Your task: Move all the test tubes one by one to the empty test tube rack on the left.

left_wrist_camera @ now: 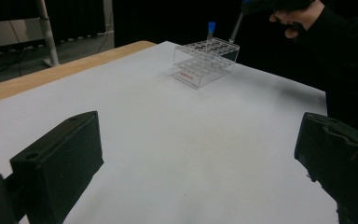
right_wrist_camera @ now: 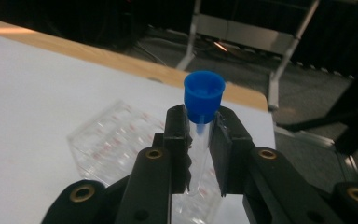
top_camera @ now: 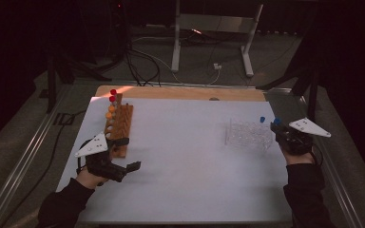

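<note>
We hold the right tool (top_camera: 279, 129) near the right edge of the desk (top_camera: 190, 161), its jaws clamped on a clear tube with a blue cap (right_wrist_camera: 203, 122). In the right gripper view the tube stands upright between the two pads, the cap sitting just above their tips. The tube is off the desk surface, above the right end of the clear rack (top_camera: 248, 133).

The clear rack stands on the white sheet toward the right edge of the desk, somewhat nearer the far edge than the near one. A second blue-capped tube (top_camera: 262, 120) stands upright in a hole at the rack's far side, just beside the held tube. In the left gripper view the rack's red lettering faces the middle of the desk.

We hold the left tool (top_camera: 129, 154) near the left edge of the desk, its jaws standing wide apart with nothing between them. One jaw lies close beside the near end of the wooden rack (top_camera: 119, 124); whether it touches we cannot tell. The wooden rack runs along the left edge toward the far left corner and carries a row of tubes with orange caps, and red caps (top_camera: 112, 95) at the far end.

The middle of the desk between the two racks carries nothing that stands in the way. Beyond the far edge we see a bare wooden strip (top_camera: 180, 92), cables on the floor and a white table frame (top_camera: 214, 28).
</note>
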The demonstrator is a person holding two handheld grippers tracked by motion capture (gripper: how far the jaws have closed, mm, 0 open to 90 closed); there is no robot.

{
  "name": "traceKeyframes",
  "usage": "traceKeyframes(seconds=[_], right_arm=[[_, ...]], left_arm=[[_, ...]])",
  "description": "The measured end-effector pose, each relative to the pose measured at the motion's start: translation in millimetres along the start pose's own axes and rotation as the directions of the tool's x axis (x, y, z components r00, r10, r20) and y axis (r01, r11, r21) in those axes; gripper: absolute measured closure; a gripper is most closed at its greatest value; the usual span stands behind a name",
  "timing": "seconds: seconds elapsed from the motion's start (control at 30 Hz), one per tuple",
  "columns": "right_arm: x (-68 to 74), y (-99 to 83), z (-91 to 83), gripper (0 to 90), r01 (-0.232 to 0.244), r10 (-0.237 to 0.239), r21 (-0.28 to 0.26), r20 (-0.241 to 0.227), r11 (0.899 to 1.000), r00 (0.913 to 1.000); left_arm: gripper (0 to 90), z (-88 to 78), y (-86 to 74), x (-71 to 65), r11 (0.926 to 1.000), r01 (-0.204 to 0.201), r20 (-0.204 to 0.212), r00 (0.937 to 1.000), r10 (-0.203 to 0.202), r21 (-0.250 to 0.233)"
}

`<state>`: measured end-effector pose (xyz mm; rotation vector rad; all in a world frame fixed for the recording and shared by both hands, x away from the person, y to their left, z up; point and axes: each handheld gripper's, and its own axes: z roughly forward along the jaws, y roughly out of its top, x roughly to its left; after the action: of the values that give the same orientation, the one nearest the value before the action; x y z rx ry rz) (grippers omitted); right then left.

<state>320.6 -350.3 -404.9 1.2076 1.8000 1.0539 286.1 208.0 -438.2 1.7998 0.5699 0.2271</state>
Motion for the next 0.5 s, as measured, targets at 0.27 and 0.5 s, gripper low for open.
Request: traceKeyframes(seconds=[0.27, 0.5], right_arm=[[37.2, 13.0, 0.9, 77.7, 0.06, -0.061, -0.008, -0.132, 0.998, 0.9894], [84.5, 11.0, 9.3, 77.8, 0.128, -0.123, 0.001, -0.274, 0.992, 0.9538]], left_arm=[[1.8, 7.4, 8.8, -4.3, 0.9999, -0.01, 0.029, 0.9995, 0.009, 0.012], [2.2, 16.8, 18.5, -10.1, 0.9993, -0.033, 0.053, 0.9981, 0.032, 0.019]])
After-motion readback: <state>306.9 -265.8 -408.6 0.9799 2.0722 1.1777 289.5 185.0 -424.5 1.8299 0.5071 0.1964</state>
